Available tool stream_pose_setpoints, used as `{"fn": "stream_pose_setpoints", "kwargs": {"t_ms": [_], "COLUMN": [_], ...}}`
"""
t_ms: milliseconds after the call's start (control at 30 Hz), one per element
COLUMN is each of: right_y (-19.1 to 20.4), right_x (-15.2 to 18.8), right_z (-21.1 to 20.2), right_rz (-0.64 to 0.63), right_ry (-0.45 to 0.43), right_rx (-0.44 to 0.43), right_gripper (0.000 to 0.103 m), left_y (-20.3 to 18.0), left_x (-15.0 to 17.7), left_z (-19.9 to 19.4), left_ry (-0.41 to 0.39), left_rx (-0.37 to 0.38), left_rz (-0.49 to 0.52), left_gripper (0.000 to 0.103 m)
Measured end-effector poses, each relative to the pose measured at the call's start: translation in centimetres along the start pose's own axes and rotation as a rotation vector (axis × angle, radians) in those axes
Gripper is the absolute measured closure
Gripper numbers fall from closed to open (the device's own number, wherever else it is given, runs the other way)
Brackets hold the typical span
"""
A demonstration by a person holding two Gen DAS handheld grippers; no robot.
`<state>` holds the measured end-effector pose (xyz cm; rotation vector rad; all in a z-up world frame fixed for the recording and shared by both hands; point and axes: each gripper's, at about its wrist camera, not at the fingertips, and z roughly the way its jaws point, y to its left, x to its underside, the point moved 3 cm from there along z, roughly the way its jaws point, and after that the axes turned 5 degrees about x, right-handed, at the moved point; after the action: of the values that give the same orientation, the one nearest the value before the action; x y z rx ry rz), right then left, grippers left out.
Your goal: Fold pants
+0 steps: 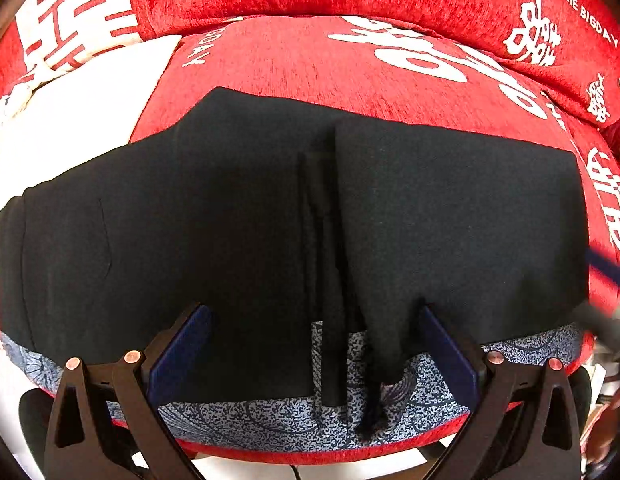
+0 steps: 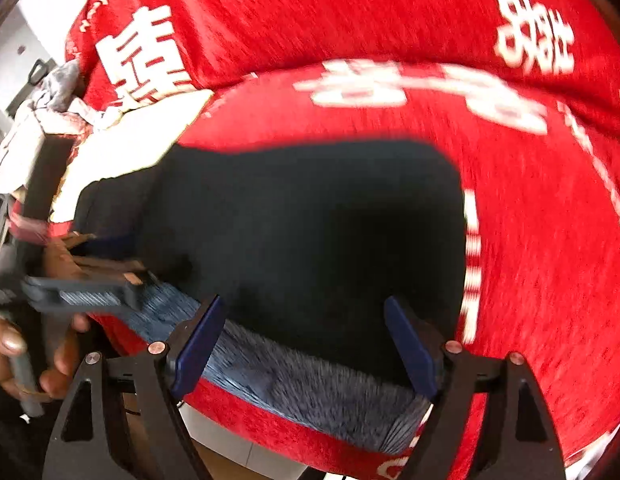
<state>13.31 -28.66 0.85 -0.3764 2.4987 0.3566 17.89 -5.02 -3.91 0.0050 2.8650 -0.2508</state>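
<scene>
- Red chenille sofa [image 1: 293,60] with white lettering filling both views, a blue-grey patterned cloth [image 1: 269,420] lying along the front edge of the seat cushion.
- Black pants [image 1: 229,220] lying flat across the seat cushion, near edge overlapping the patterned cloth, a narrow folded ridge running down the middle.
- Left gripper [image 1: 314,344] pointing steeply down over the near edge of the pants, blue pads [image 1: 181,352] standing wide apart, nothing pinched between them; contact with the cloth not clear.
- Right gripper [image 2: 310,344] hovering over the near corner of the pants [image 2: 310,220], jaws spread wide, gripping nothing.
- No containers showing.
- Left wrist view only: sharp detail of the centre ridge and the full width of the pants, plus a blurred sliver of the other gripper at the right edge.
- Right wrist view only, motion-blurred: person's left hand [image 2: 25,360] wrapped around the left gripper's handle at the left edge, and crumpled pale fabric [image 2: 49,108] on the sofa's far left.
</scene>
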Motion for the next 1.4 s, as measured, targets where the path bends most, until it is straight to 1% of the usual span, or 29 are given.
{"fn": "stream_pose_setpoints", "kwargs": {"t_ms": [33, 67, 100, 167, 267, 300, 333, 367, 433, 467, 500, 533, 567, 600, 700, 767, 800, 833, 900, 967, 1033, 1100, 1133, 1167, 1200, 1233, 1300, 1333, 1400], "right_y": [0.0, 0.0, -0.3, -0.8, -1.7, -1.4, -1.0, -0.4, 0.7, 0.9, 0.9, 0.5, 0.1, -0.3, 0.2, 0.6, 0.5, 0.3, -0.3, -1.0, -0.9, -0.3, 0.1, 0.3, 0.5, 0.8, 1.6, 2.1, 3.1], "right_x": [-0.9, -1.7, -2.8, -4.2, -4.8, -4.9, -4.9, -5.0, -4.8, -4.7, -4.7, -4.6, -4.3, -3.8, -1.8, 0.0, 1.5, 2.4, 3.7, 4.0, 3.9, 3.8, 4.0, 4.3, 4.6, 4.6, 3.7, 3.1, 1.7], "right_z": [-0.7, -0.9, -0.4, 1.2, 5.3, 6.0, 6.2, 6.6, 6.9, 6.4, 5.3, 4.2, 2.9, 1.4, -0.6, -0.2, 0.7, 1.1, 0.5, -0.6, -2.0, -2.7, -2.1, -1.0, 0.4, 0.4, -0.8, -1.5, -2.0], "right_rz": [-0.007, -0.012, -0.012, -0.005, -0.009, -0.041, -0.068, -0.097, -0.168, -0.176, -0.154, -0.129, -0.104, -0.089, -0.112, -0.166, -0.206, -0.218, -0.162, -0.095, -0.067, -0.045, -0.053, -0.081, -0.121, -0.123, -0.101, -0.094, -0.108], "right_ry": [-0.041, -0.058, -0.052, -0.016, 0.089, 0.079, 0.076, 0.094, 0.120, 0.119, 0.097, 0.074, 0.047, 0.015, -0.014, 0.007, 0.050, 0.079, 0.066, 0.079, 0.042, 0.001, 0.019, 0.063, 0.125, 0.122, 0.069, 0.033, -0.025], "right_rx": [0.003, 0.017, 0.046, 0.061, 0.095, 0.106, 0.106, 0.114, 0.182, 0.191, 0.182, 0.175, 0.190, 0.235, 0.295, 0.388, 0.471, 0.502, 0.472, 0.481, 0.509, 0.474, 0.464, 0.486, 0.534, 0.537, 0.496, 0.470, 0.448], "right_gripper": [0.018, 0.018, 0.018, 0.018, 0.018, 0.013, 0.003, 0.001, 0.000, 0.000, 0.001, 0.001, 0.001, 0.001, 0.001, 0.001, 0.001, 0.001, 0.001, 0.001, 0.001, 0.001, 0.001, 0.001, 0.001, 0.001, 0.001, 0.001, 0.001], "left_y": [0.0, 0.0, -0.1, 0.0, 0.1, 0.2, 0.2, 0.2, 0.3, 0.4, 0.5, 0.6, 0.8, 0.9, 1.0, 0.6, 0.4, 0.3, 0.6, 1.0, 1.6, 1.8, 2.0, 2.1, 2.2, 2.1, 2.2, 2.3, 2.6], "left_x": [0.0, -0.1, 0.0, 0.1, 0.2, 0.3, 0.3, 0.3, 0.3, 0.3, 0.2, 0.2, 0.1, 0.1, 0.4, 0.6, 0.9, 1.0, 1.4, 1.8, 2.0, 2.2, 2.3, 2.3, 2.4, 2.5, 2.8, 3.0, 3.2], "left_z": [0.1, 0.0, 0.0, 0.0, -0.1, -0.1, -0.1, -0.1, -0.1, -0.1, -0.1, -0.2, -0.4, -0.4, -0.8, -1.1, -1.1, -1.1, -1.3, -2.1, -2.6, -2.0, -1.5, -1.4, -1.7, -2.0, -2.6, -2.5, -1.8], "left_ry": [0.000, -0.001, -0.003, -0.006, -0.008, -0.009, -0.011, -0.013, -0.011, -0.007, -0.002, 0.008, 0.018, 0.021, 0.013, 0.000, -0.006, -0.001, 0.004, -0.008, -0.024, -0.009, 0.008, 0.012, 0.008, 0.002, -0.019, -0.016, 0.005], "left_rx": [0.000, -0.004, -0.009, -0.009, -0.003, -0.002, -0.002, -0.001, 0.004, 0.008, 0.012, 0.018, 0.023, 0.024, 0.006, -0.022, -0.034, -0.034, -0.024, -0.016, -0.012, -0.013, -0.009, 0.000, 0.004, 0.002, -0.001, 0.003, 0.020], "left_rz": [-0.006, -0.006, -0.004, -0.007, -0.007, -0.004, -0.003, -0.001, 0.000, 0.003, 0.004, 0.004, -0.005, -0.014, -0.020, 0.009, 0.032, 0.042, 0.037, 0.025, 0.013, 0.015, 0.016, 0.008, 0.003, 0.006, 0.018, 0.017, 0.005], "left_gripper": [0.000, 0.000, 0.000, 0.000, 0.000, 0.000, 0.000, 0.000, 0.000, 0.000, 0.000, 0.000, 0.000, 0.000, 0.000, 0.000, 0.000, 0.000, 0.000, 0.000, 0.000, 0.000, 0.000, 0.000, 0.000, 0.000, 0.000, 0.000, 0.000]}}
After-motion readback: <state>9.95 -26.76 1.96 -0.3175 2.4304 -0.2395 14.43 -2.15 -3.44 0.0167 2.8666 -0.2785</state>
